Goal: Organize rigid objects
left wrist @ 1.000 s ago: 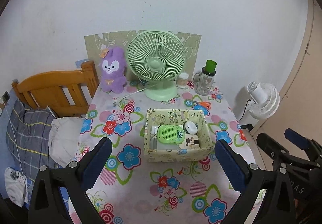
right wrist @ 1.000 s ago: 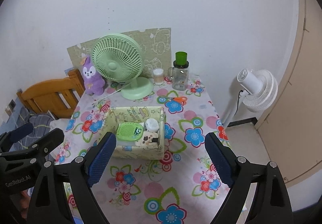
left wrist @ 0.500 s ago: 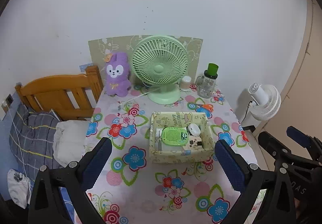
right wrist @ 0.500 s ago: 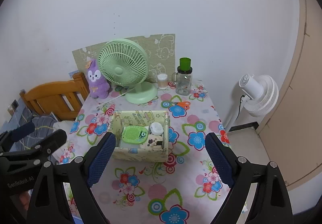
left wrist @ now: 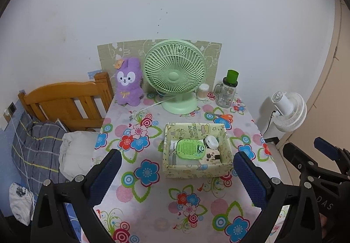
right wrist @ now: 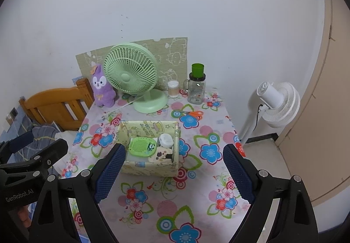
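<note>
A small table with a flower-print cloth point(left wrist: 153, 197) stands against a white wall, a wooden bed frame point(left wrist: 65, 101) at its 9 o'clock edge and a white floor fan point(right wrist: 277, 103) off at 3 o'clock. At the centre of the table sits a patterned storage box point(left wrist: 196, 168) holding a green oval gadget point(left wrist: 190, 148), a round white case point(left wrist: 211, 142) and a spotted cream item point(right wrist: 163, 154). Both tongs hang above the near edge and well apart from the box: the left gripper point(left wrist: 177, 175) spread wide and empty, the right gripper point(right wrist: 175, 173) likewise wide with nothing between its pads.

Judging by the filled box, the sorting looks far along or at a pause. Orange-handled scissors point(left wrist: 221, 115) lie loose at 1 o'clock from the box; if they belong inside, the next move calls for a reach past the box and a low, flat pinch.

What lies beneath the gadget is hidden. The spotted item cannot be identified. The lower parts of both tongs are cut off by the frame.
</note>
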The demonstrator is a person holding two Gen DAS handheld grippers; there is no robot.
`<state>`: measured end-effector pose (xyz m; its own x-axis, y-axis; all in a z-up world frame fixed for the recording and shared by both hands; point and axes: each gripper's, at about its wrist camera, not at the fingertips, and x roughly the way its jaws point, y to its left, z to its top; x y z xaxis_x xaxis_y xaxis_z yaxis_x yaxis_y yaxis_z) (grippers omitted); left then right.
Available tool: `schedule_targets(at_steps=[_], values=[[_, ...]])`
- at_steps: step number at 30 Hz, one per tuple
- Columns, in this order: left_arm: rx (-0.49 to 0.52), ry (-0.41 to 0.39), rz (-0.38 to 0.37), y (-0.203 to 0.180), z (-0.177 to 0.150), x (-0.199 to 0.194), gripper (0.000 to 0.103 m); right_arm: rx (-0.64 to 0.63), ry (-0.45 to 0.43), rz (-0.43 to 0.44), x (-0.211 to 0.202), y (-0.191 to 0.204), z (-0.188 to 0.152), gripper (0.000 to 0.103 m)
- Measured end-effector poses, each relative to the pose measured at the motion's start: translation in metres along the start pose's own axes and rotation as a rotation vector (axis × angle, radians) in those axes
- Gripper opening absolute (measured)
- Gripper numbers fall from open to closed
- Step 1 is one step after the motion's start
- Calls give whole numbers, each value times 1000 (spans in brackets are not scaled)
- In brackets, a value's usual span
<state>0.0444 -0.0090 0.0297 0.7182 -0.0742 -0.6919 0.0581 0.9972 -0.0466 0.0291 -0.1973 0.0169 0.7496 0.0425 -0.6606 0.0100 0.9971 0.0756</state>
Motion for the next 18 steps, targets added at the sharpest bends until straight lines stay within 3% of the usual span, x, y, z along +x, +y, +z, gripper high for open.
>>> schedule_targets(at_steps=[18], values=[[-5,-32,7,2,6,-12,103,12,-33,21,-11,4,9,93]])
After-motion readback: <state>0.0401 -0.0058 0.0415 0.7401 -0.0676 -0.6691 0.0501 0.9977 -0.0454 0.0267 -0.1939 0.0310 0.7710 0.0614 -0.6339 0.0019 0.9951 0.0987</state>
